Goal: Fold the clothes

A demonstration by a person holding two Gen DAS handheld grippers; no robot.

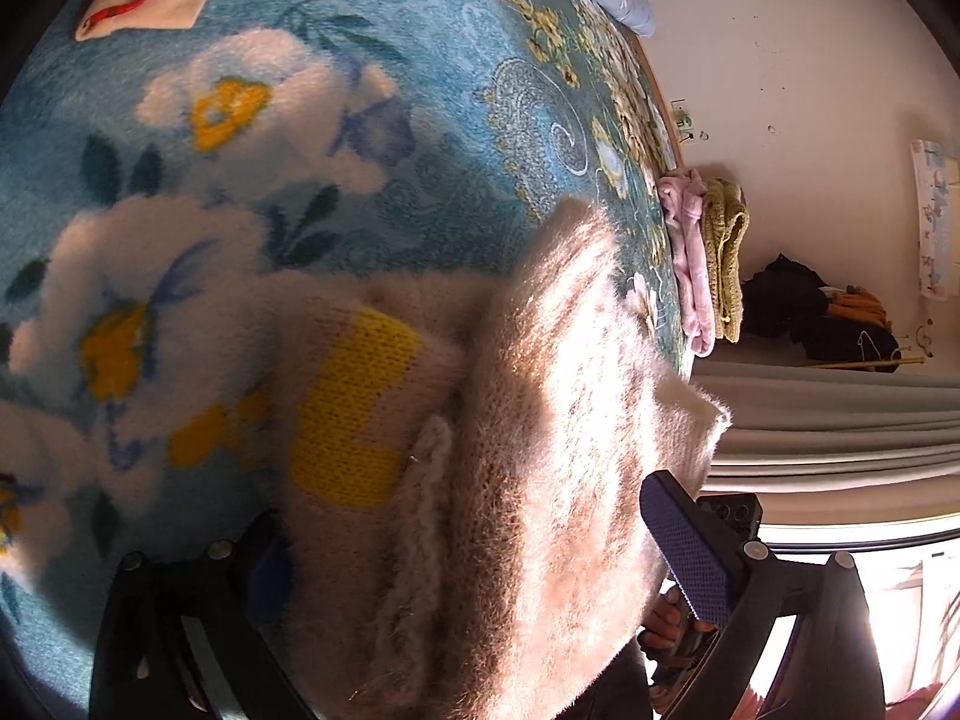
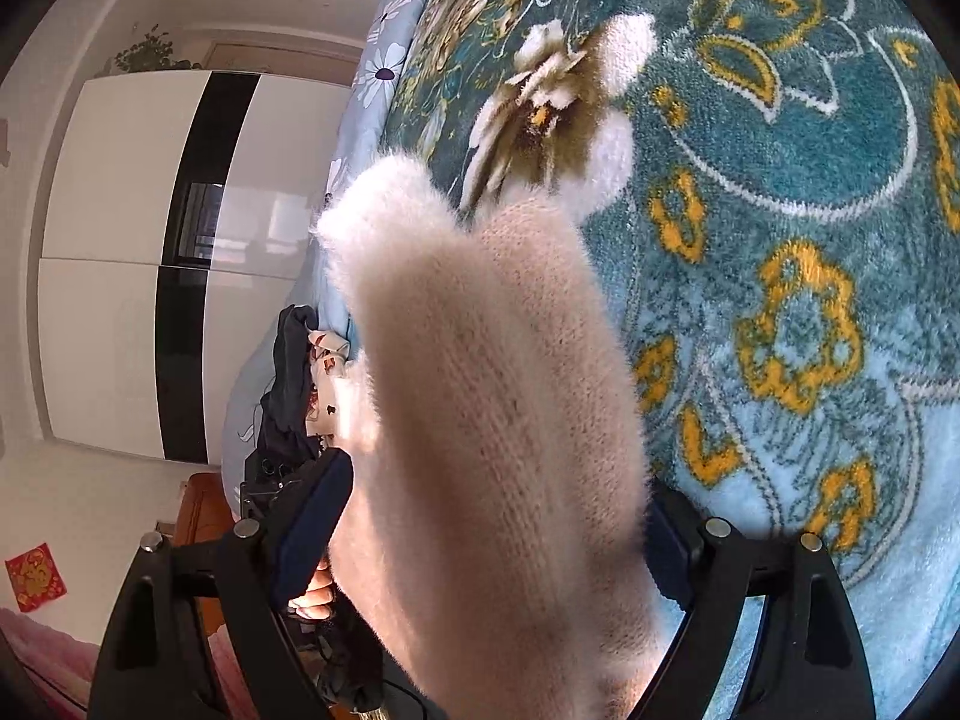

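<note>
Both grippers are on one fuzzy cream sweater (image 1: 540,420), held over a bed with a blue floral blanket (image 1: 240,120).

Left gripper (image 1: 480,570): fabric fills the gap between the pads, bunched thick. The right-hand pad (image 1: 690,552) shows at the sweater's edge; the other is mostly buried. Reads as clamped on the sweater, jaws held wide by the bulk. A yellow knit patch (image 1: 354,408) faces the camera, so this part is front-side out.

Right gripper (image 2: 480,540): same story, sweater (image 2: 492,390) runs forward from between the pads and drapes toward the blanket (image 2: 780,240). Clamped on knit, though the contact line itself is hidden.

Sweater position: partly lifted, far end resting on or just above the blanket; contact can't be confirmed.

Step looks like carrying an edge over for a fold. To do it well:
- Keep both grips level and the span between them taut, so the fold line comes out straight.
- Lay the far end down first, then lower toward the grippers.
- Fuzzy knit is thick and slippery in bulk; grip is on a wad, so move slowly to avoid shedding layers.
- Release only once the fabric lies flat.

Folded items (image 1: 702,264) sit at the bed's edge, well apart.
</note>
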